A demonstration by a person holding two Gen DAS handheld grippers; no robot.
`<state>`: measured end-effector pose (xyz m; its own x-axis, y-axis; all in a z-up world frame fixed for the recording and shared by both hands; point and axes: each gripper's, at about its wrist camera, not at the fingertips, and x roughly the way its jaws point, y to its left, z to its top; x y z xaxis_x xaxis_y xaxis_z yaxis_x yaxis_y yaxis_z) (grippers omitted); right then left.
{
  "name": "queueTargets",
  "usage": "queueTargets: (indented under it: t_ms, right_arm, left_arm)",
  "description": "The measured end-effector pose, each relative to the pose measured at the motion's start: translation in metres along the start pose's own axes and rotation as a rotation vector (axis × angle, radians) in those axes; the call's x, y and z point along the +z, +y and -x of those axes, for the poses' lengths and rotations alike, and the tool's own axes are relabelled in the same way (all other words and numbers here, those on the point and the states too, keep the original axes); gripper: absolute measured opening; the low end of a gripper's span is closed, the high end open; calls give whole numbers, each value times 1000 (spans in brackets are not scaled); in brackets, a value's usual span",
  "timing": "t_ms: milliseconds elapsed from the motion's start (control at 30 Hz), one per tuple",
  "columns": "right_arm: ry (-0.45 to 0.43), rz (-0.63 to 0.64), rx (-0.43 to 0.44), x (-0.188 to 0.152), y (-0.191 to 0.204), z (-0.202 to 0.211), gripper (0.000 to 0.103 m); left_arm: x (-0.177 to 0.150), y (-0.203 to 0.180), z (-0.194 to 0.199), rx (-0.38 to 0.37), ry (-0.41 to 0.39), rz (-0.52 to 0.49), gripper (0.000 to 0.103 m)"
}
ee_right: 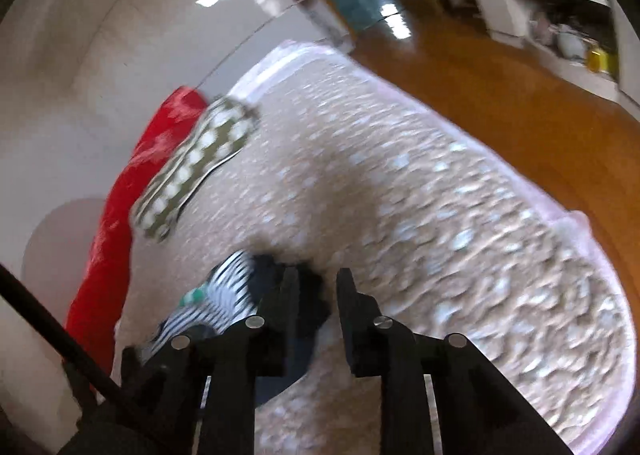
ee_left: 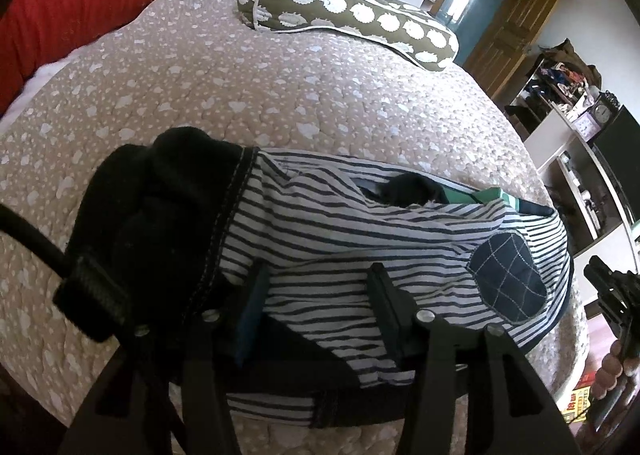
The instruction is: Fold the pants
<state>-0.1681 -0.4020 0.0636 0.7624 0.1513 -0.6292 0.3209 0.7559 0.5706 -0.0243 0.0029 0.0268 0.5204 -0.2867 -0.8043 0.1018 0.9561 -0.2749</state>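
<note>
The striped pants [ee_left: 344, 239] lie folded in a bundle on the bed, white with dark stripes, a black cuff at the left and a dark stitched patch [ee_left: 506, 279] at the right. My left gripper [ee_left: 320, 275] is open just above the bundle's near edge, one finger on each side of the striped cloth, holding nothing. My right gripper [ee_right: 318, 283] is open and empty above the bed, with the pants [ee_right: 224, 295] just left of its left finger. The right wrist view is blurred. The right gripper also shows at the far right of the left wrist view [ee_left: 612, 295].
The bed has a beige quilt [ee_left: 280, 95] with white shapes. An olive bolster pillow [ee_left: 344, 15] lies at the far side and a red duvet [ee_left: 80, 7] at the far left. Shelves [ee_left: 572, 127] and a wooden floor [ee_right: 500, 95] lie past the bed's right edge.
</note>
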Motion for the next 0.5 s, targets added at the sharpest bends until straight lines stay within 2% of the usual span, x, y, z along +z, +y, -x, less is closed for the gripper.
queueTargets:
  t_ms: [33,67,100,133,167,200,233,300,433,500]
  right_arm:
    - [19,25,2,-4,7,-8,35]
    - [40,49,-11,-8,13,-15,57]
    - [59,69,-32,-11,18,-24,66]
    - [66,79,-40,-14,21,-33,70]
    - [82,83,-34,-16,22,-40,61]
    - [110,94,-16,-19,24,-48,40]
    - [127,109,-25,-21,26,-51,15]
    - [98,125,-56,-22,25,-45,15]
    - [29,92,-142,-17,10,-25,16]
    - [-10,48,-120,-14,-1,-8,22]
  left_arm:
    - [-1,-1,0,6,0,-3,51]
    - [0,-2,0,10,1,-4,51]
    - [1,-2,0,12,3,-2,51]
    - [1,-2,0,12,5,0,51]
    - [1,-2,0,10,8,3,51]
    - [3,-1,1,7,15,10,51]
    - [3,-1,3,7,20,14,51]
    - [4,0,11,-3,28,30,50]
    - [11,-11,35,-84,15,28,50]
    - [17,-28,41,-108,7,-20,50]
